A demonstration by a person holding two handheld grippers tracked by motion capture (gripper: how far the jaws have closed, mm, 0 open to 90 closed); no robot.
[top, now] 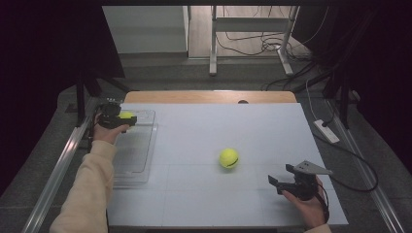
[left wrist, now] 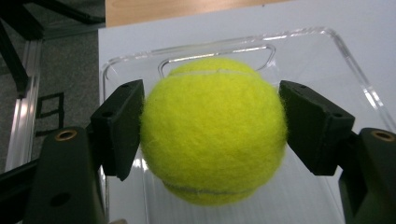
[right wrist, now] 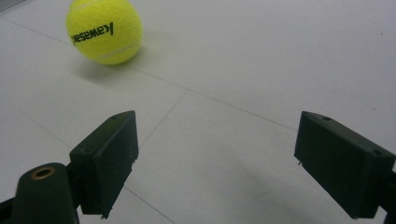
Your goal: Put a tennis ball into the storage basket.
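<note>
My left gripper (top: 127, 117) (left wrist: 212, 130) is shut on a yellow tennis ball (left wrist: 212, 133) (top: 126, 115), both pads pressing its sides. It holds the ball over the far end of a clear plastic tray (top: 141, 145) (left wrist: 327, 56) at the table's left. A second yellow tennis ball (top: 229, 158) (right wrist: 103, 30) with black lettering lies loose near the table's middle. Near the front right, my right gripper (top: 281, 178) (right wrist: 212, 163) stands open with nothing between its jaws, the loose ball some way ahead and to its left.
The white table top (top: 218, 131) has a wooden strip (top: 209, 96) along its far edge. A metal rail (top: 58, 170) runs along the left side. Table legs and cables (top: 262, 43) lie on the floor beyond, and a white power strip (top: 326, 131) at the right.
</note>
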